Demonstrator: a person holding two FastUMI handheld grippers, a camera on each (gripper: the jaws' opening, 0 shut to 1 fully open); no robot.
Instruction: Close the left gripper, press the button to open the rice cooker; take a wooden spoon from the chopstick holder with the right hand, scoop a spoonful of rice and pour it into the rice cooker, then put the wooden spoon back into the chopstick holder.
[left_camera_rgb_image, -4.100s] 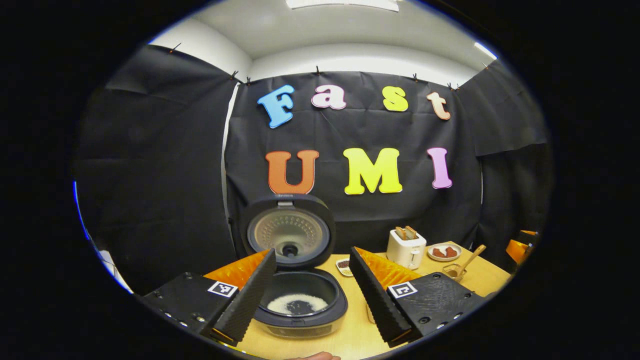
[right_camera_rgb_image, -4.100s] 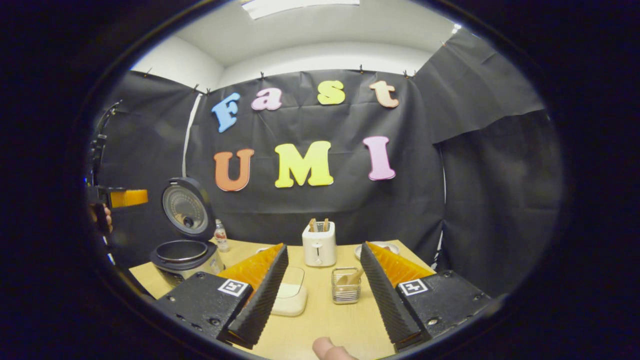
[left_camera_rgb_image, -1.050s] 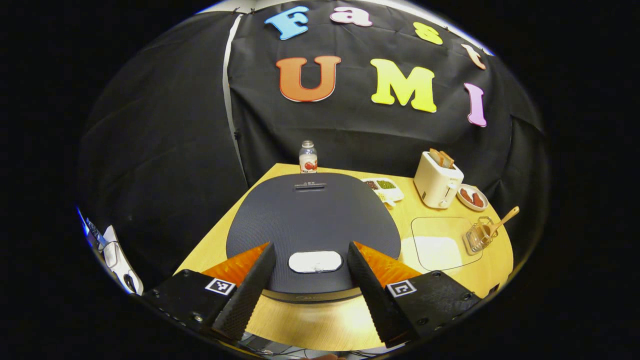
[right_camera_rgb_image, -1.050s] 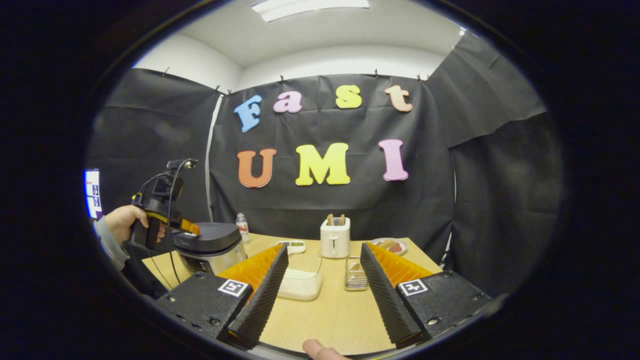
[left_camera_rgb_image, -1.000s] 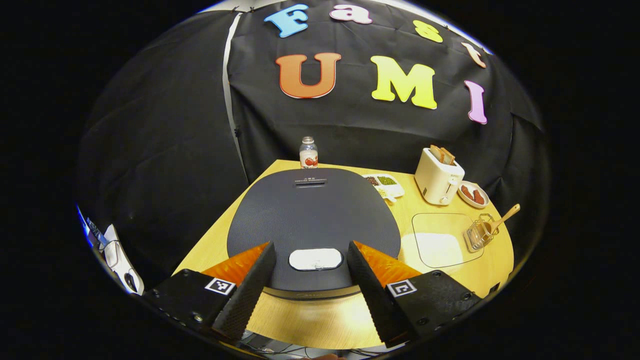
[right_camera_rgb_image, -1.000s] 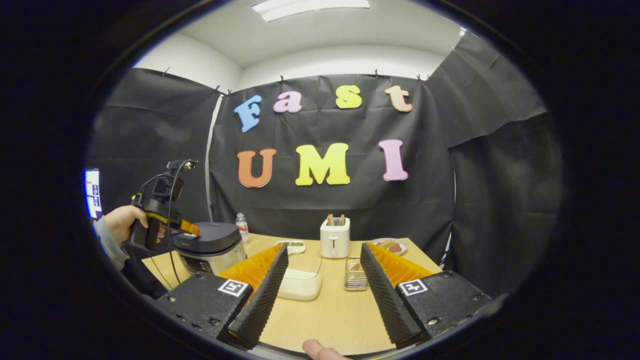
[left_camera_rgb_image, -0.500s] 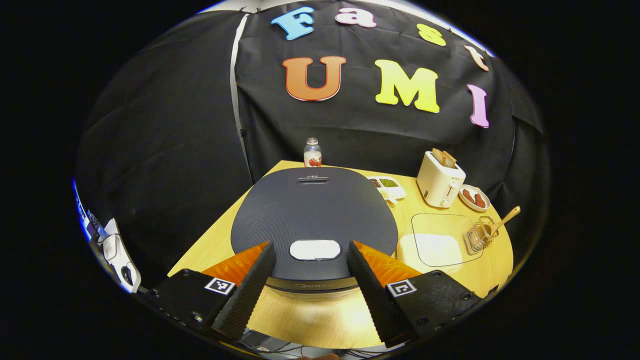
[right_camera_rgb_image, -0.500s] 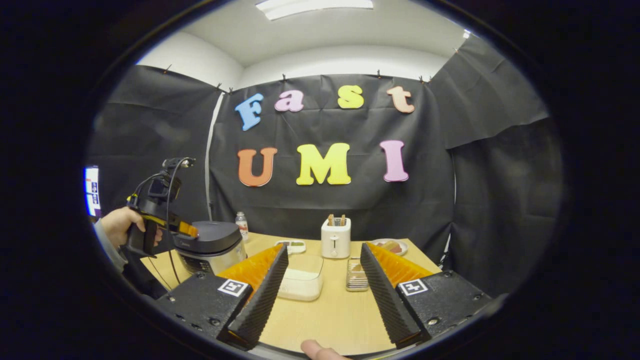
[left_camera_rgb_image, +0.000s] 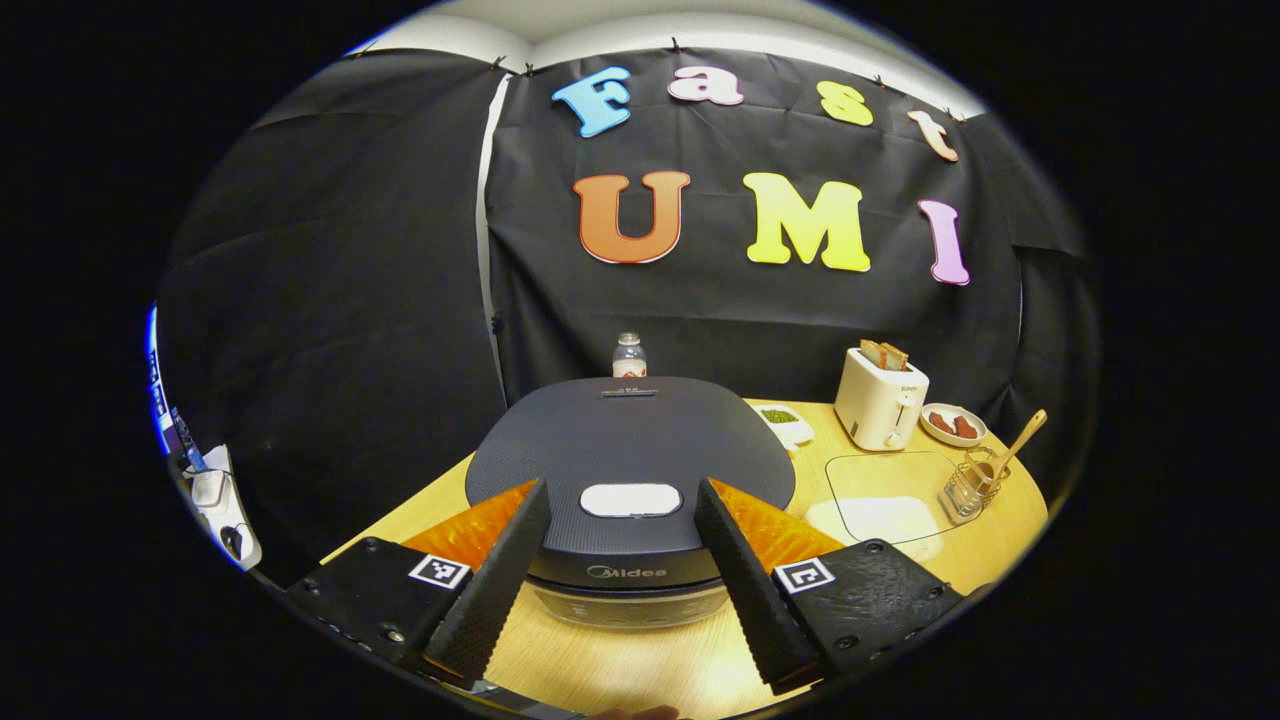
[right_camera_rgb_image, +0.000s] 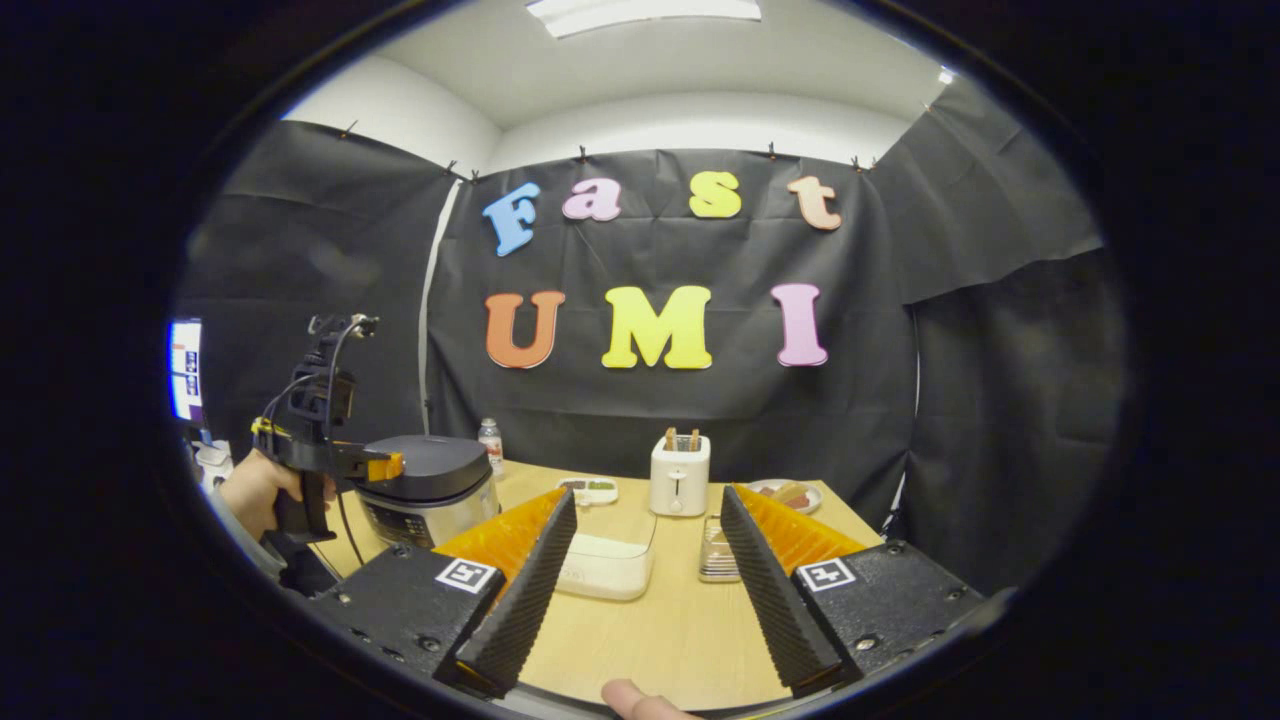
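The rice cooker (left_camera_rgb_image: 630, 440) stands with its dark lid down, its white button (left_camera_rgb_image: 631, 499) at the lid's front. My left gripper (left_camera_rgb_image: 620, 488) is open, its fingers level with the lid's front edge, one on each side of the button. The right gripper view shows the cooker (right_camera_rgb_image: 430, 485) at the left, with a hand (right_camera_rgb_image: 255, 490) holding the left gripper (right_camera_rgb_image: 375, 466) against its front. The wooden spoon (left_camera_rgb_image: 1015, 445) leans in the wire chopstick holder (left_camera_rgb_image: 968, 488). My right gripper (right_camera_rgb_image: 648, 495) is open and holds nothing, well short of the holder (right_camera_rgb_image: 718, 550).
A clear box of rice (left_camera_rgb_image: 880, 500) sits between cooker and holder, shown again as the box (right_camera_rgb_image: 605, 560). Behind stand a white toaster (left_camera_rgb_image: 880, 400), a small plate (left_camera_rgb_image: 953, 424), a dish of beans (left_camera_rgb_image: 785, 420) and a bottle (left_camera_rgb_image: 628, 355). The table (right_camera_rgb_image: 660, 630) ends near my right gripper.
The cooker's lid stood open four seconds ago and is down now. Over the last second my left gripper sank from above the lid to its front edge. My right gripper barely moved.
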